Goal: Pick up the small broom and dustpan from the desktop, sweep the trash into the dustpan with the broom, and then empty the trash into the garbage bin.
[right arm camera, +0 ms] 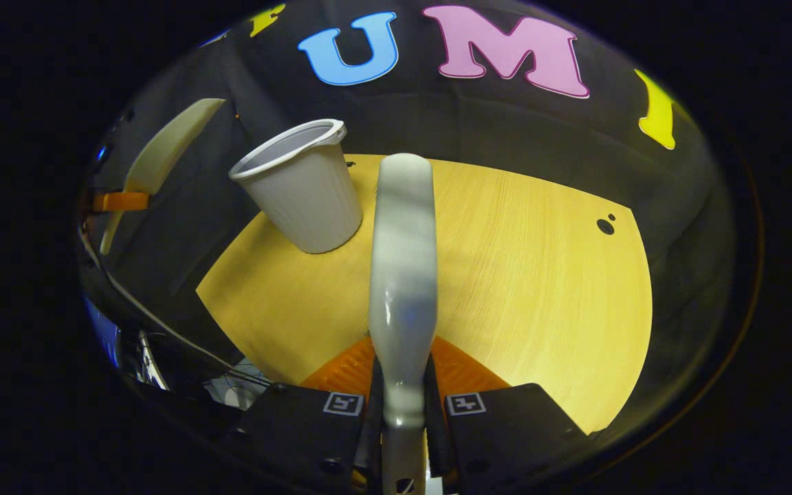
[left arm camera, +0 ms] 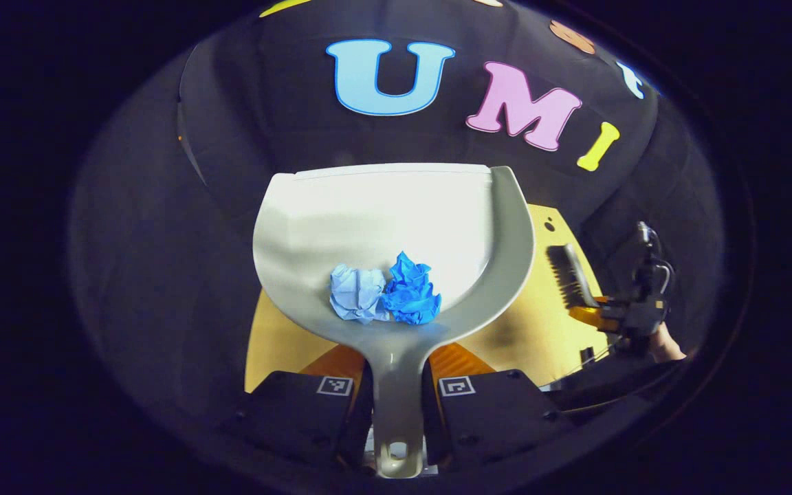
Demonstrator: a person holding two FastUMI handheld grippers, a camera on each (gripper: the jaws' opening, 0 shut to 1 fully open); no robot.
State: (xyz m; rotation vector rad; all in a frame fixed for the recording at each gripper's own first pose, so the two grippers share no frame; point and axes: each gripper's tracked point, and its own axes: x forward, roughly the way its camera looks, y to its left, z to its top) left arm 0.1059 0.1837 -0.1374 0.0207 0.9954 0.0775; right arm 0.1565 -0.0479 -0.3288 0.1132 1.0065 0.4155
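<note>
Left gripper (left arm camera: 396, 392) fingers pinch dustpan (left arm camera: 382, 220) handle (paper inside); right gripper (right arm camera: 403, 405) fingers pinch broom (right arm camera: 403, 275).

The dustpan (left arm camera: 396, 227) covered much of the desktop (left arm camera: 547, 323) behind it in the left gripper view, and its handle end was cut off at the bottom edge. The far right gripper (left arm camera: 633, 313) was too small to tell how its jaws stood. In the right gripper view, the broom (right arm camera: 403, 275) hid its own bristles, and the garbage bin (right arm camera: 303, 189) hid the desktop's far left corner.

Dim booth, overhead glare, fisheye-warped edges.
</note>
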